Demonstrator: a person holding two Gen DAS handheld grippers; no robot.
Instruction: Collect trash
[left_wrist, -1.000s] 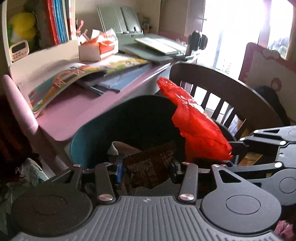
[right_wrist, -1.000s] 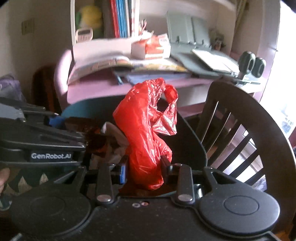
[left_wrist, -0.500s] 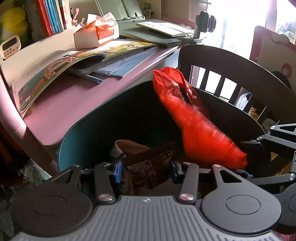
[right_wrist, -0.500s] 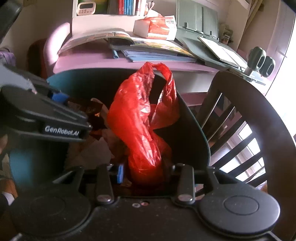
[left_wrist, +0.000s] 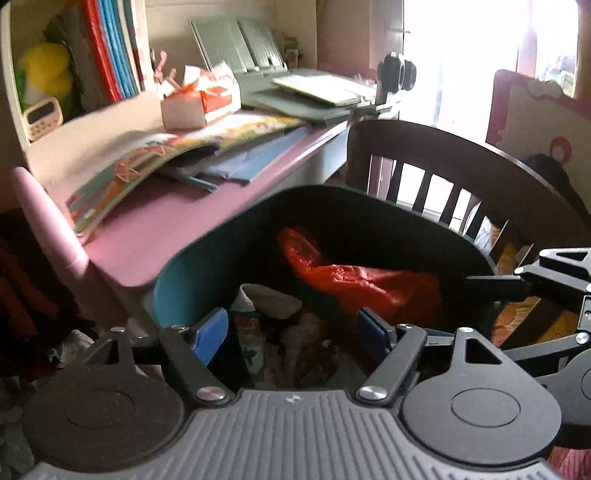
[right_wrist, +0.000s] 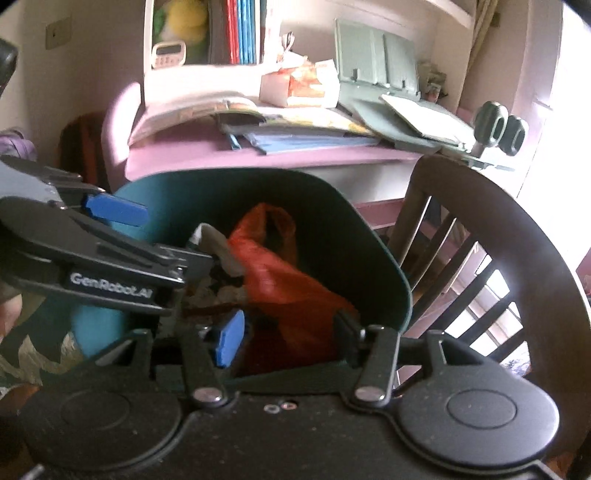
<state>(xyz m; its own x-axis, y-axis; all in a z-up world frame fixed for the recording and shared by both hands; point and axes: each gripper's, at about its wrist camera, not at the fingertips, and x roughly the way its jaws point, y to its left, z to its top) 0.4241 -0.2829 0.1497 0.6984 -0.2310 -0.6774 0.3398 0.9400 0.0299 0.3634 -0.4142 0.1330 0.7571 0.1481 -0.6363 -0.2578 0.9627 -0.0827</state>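
Note:
A teal trash bin (left_wrist: 192, 280) stands in front of the pink desk; it also shows in the right wrist view (right_wrist: 388, 273). A crumpled red plastic bag (left_wrist: 354, 280) lies inside it on top of other trash, and shows in the right wrist view (right_wrist: 280, 280). Wrappers and paper (left_wrist: 291, 343) lie beneath. My left gripper (left_wrist: 295, 332) is open and empty over the bin's near rim. My right gripper (right_wrist: 284, 332) is open and empty, just above the red bag. The dark wrapper I held is not distinguishable among the trash.
A pink desk (left_wrist: 177, 218) behind the bin carries picture books (left_wrist: 177, 155), a tissue box (left_wrist: 199, 99) and a grey book stand (left_wrist: 240, 48). A dark wooden chair (left_wrist: 461, 162) stands right of the bin, close to its rim. Shelves with books are at the back left.
Both grippers opened. The red bag dropped from my right gripper into the bin, and the dark wrapper left my left gripper. Both views pulled back a little.

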